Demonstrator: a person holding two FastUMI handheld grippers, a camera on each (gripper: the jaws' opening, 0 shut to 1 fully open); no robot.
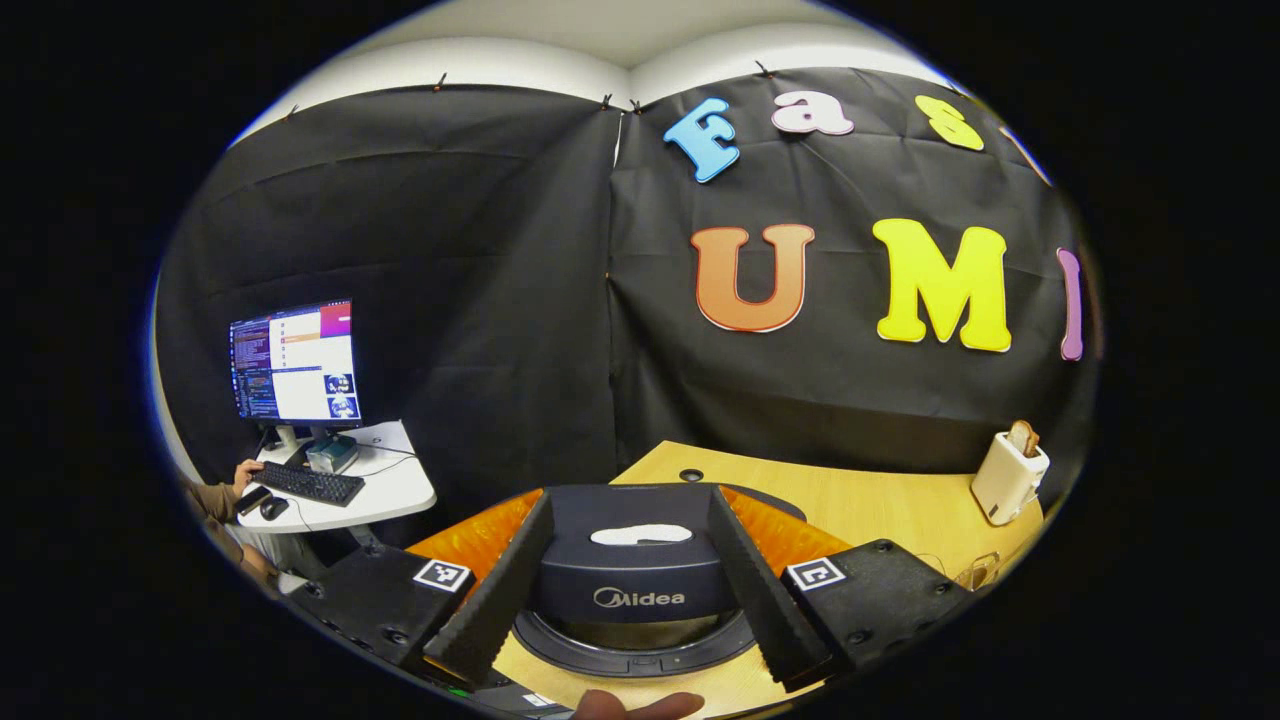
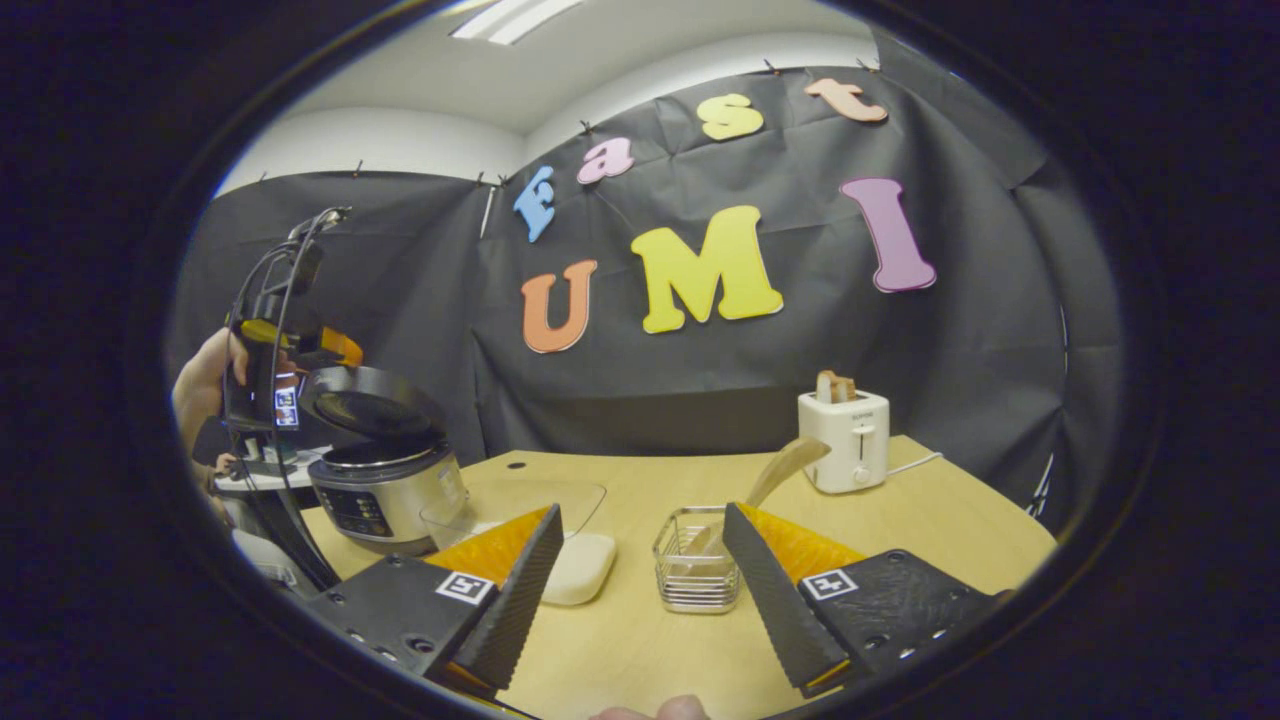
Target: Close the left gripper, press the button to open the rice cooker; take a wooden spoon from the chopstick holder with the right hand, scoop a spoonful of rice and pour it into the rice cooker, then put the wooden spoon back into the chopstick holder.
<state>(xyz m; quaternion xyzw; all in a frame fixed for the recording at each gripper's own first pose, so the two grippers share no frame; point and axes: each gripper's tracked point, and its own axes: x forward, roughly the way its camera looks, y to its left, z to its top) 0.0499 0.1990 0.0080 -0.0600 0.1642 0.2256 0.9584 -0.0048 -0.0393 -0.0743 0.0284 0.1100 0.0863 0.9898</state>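
The rice cooker [image 2: 385, 490] stands at the table's left end with its lid [image 2: 370, 405] tilted up. A hand holds my left gripper [image 2: 270, 370] just left of that lid. In the left gripper view the left gripper [image 1: 632, 495] is open, and the cooker's dark lid [image 1: 635, 575] shows between its fingers without touching them. My right gripper [image 2: 642, 512] is open and holds nothing. It is a short way in front of the wire chopstick holder [image 2: 695, 570]. The wooden spoon [image 2: 785, 465] leans out of the holder to the right.
A clear glass container [image 2: 515, 500] and a white rounded piece [image 2: 580, 565] lie between cooker and holder. A white toaster [image 2: 845, 440] with bread stands at the back right. Beyond the table's left end, a person sits at a desk with a monitor [image 1: 295, 365].
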